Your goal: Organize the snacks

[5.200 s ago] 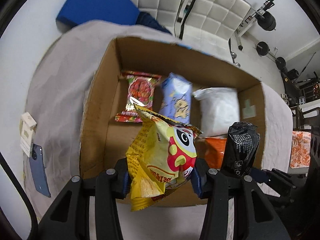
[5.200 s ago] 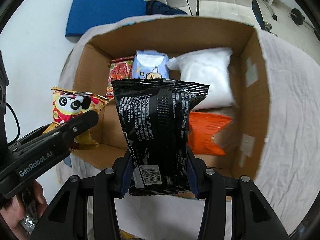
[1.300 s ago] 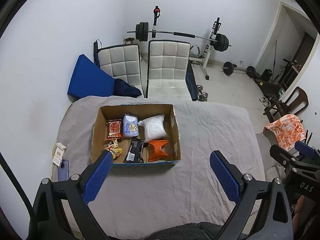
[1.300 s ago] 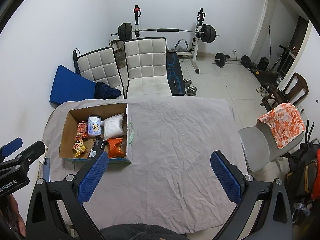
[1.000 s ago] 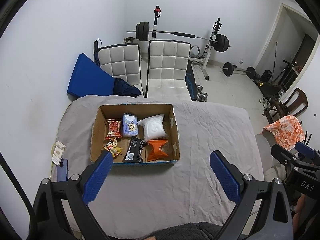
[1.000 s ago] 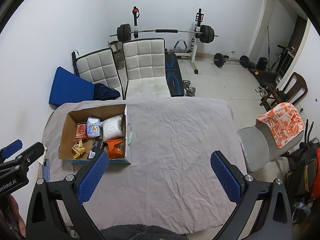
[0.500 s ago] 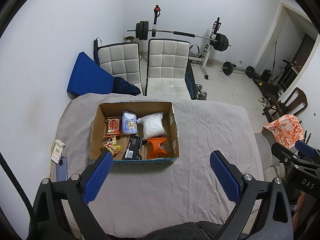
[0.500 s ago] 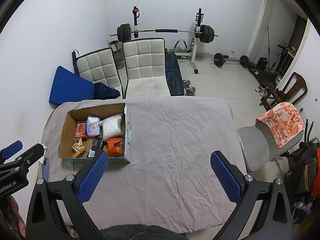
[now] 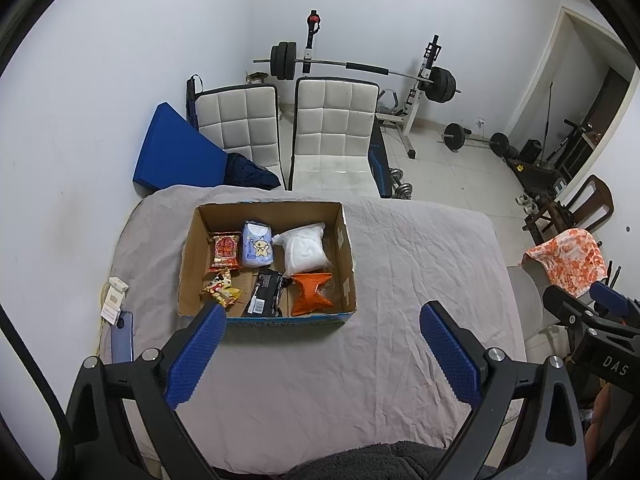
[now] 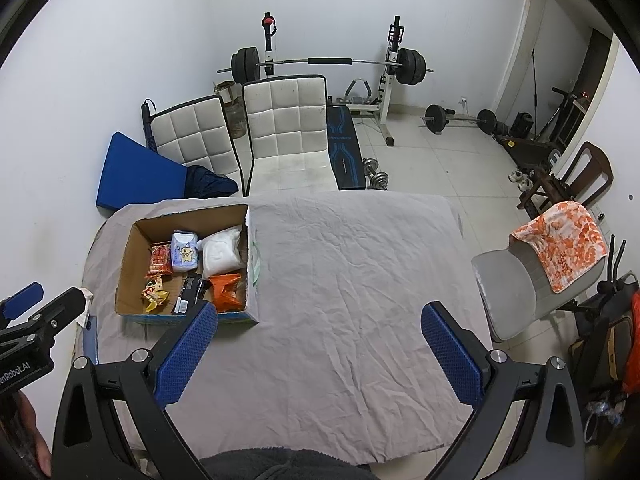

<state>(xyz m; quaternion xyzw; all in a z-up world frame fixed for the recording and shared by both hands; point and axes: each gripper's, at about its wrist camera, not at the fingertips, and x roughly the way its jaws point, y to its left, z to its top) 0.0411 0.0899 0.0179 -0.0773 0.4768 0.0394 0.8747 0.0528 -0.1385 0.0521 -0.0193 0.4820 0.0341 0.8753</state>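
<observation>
An open cardboard box (image 9: 347, 256) (image 10: 129, 256) stands on the left half of a table under a grey cloth (image 9: 420, 264). Inside lie a red packet (image 9: 225, 251), a light blue packet (image 9: 257, 245), a white bag (image 9: 306, 249), a yellow panda-print bag (image 9: 220, 289), a black bag (image 9: 269, 292) and an orange bag (image 9: 312, 295). My left gripper (image 9: 322, 328) hangs open and empty high above the table's near side. My right gripper (image 10: 320, 324) is open too, high over the cloth to the right of the box.
A small white carton (image 9: 114, 298) and a phone (image 9: 122, 336) lie at the table's left edge. Two white padded chairs (image 9: 332, 136) and a blue mat (image 9: 176, 158) stand behind the table. A grey chair with an orange towel (image 10: 560, 240) is at the right, gym weights beyond.
Five seconds ago each gripper held a bag over the box, yellow in the left and black in the right. Both bags now lie inside. Over the last second the view barely shifted.
</observation>
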